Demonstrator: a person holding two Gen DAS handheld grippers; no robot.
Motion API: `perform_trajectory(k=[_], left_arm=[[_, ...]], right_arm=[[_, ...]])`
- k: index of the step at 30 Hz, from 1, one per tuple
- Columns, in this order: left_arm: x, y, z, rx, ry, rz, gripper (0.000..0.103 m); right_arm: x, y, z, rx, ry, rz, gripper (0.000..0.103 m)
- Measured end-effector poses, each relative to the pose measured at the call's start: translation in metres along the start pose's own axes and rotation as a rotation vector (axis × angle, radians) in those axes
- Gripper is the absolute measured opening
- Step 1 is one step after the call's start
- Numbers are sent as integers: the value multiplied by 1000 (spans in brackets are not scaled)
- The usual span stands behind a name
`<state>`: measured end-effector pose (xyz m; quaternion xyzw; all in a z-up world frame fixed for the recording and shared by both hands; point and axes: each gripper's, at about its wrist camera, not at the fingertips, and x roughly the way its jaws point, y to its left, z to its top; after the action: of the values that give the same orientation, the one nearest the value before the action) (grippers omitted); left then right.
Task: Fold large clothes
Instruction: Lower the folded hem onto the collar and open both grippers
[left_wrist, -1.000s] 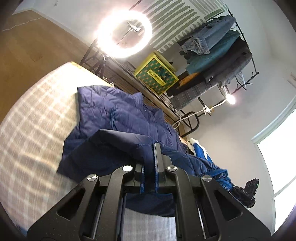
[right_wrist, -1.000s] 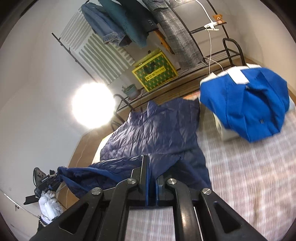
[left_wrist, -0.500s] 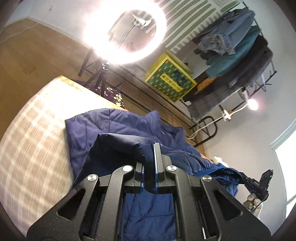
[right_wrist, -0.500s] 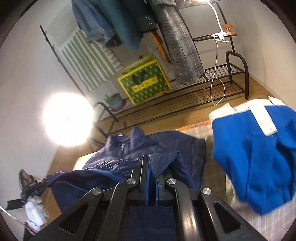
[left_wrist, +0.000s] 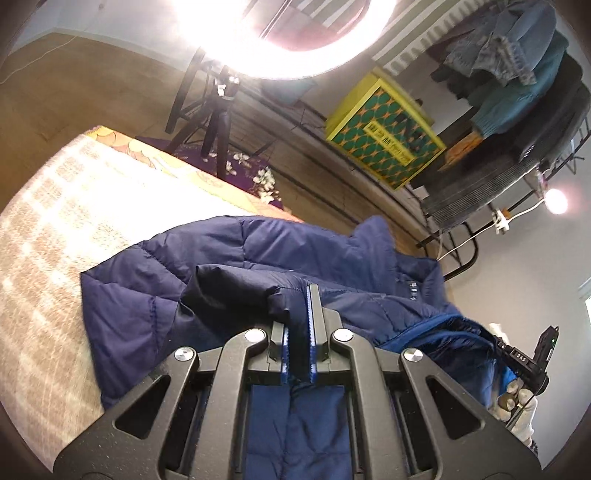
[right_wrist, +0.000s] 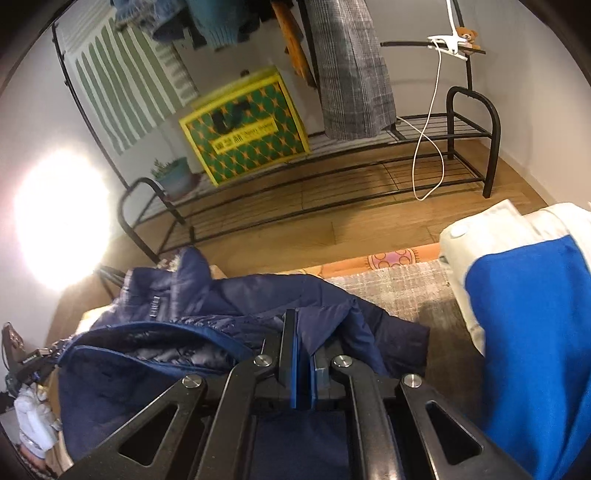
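A navy quilted jacket (left_wrist: 258, 258) lies on the checked bed cover (left_wrist: 55, 221), its collar toward the far edge. My left gripper (left_wrist: 297, 314) is shut on a fold of the jacket's hem and holds it over the jacket's body. In the right wrist view the same jacket (right_wrist: 229, 295) shows, with its lining open at the left. My right gripper (right_wrist: 301, 332) is shut on the other corner of the folded hem, over the jacket near the far edge of the bed.
A blue and white garment (right_wrist: 524, 314) lies on the bed to the right. Beyond the bed stand a black rack (right_wrist: 332, 177), a yellow-green box (right_wrist: 243, 125), hanging clothes (left_wrist: 517, 74) and a ring light (left_wrist: 288, 37) on a tripod.
Both grippers have carried the jacket's hem forward over its body toward the collar. The folded layer now covers most of the jacket and the far bed edge is closer.
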<state>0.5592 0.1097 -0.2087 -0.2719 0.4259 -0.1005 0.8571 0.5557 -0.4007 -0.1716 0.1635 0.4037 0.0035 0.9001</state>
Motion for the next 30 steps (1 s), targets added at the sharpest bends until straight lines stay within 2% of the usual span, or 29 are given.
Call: perform_trajectory(k=[4,7,10,12,13,14,15,17,19,21,25,26,30], left_arm=[[12,4,2,-14,9,-1,7],[8,5,5,-38,22,-13,12],[-5,0,9,-19,7,-27,15],[-13,-4,13,3,-4,-33,18],[-18,-5,16,6,-10,-44,22],[-23,-4,18,4,-20,-60,28],[-25,-4,20,2,-27,-70,32],[-34,3,25,-15,-67,-80,46],[-40,8,29,-28,-88,-78,47],[-48,9,27,-2,-101,-90,47],[-50,-9,5,121,-24,-83,47],[-46,-18,-6,178,-6,-56,47],[-21,-34,-22,263,49,10,47]], right_arm=[[24,-1,-5,-15,34,-31,2],[30,0,-5,-32,48,-41,4],[20,2,-1,-38,38,-30,25],[9,4,2,-42,15,-31,43],[-2,5,4,-49,-12,-34,50],[-8,6,4,-53,-28,-37,62],[-20,7,4,-56,-58,-35,64],[-35,10,2,-72,-85,-37,64],[-45,12,-1,-78,-105,-38,64],[-50,19,-4,-100,-105,11,61],[-40,49,-11,-234,-79,56,57],[-36,57,-13,-265,-76,59,57],[-5,80,-23,-341,-43,47,57]])
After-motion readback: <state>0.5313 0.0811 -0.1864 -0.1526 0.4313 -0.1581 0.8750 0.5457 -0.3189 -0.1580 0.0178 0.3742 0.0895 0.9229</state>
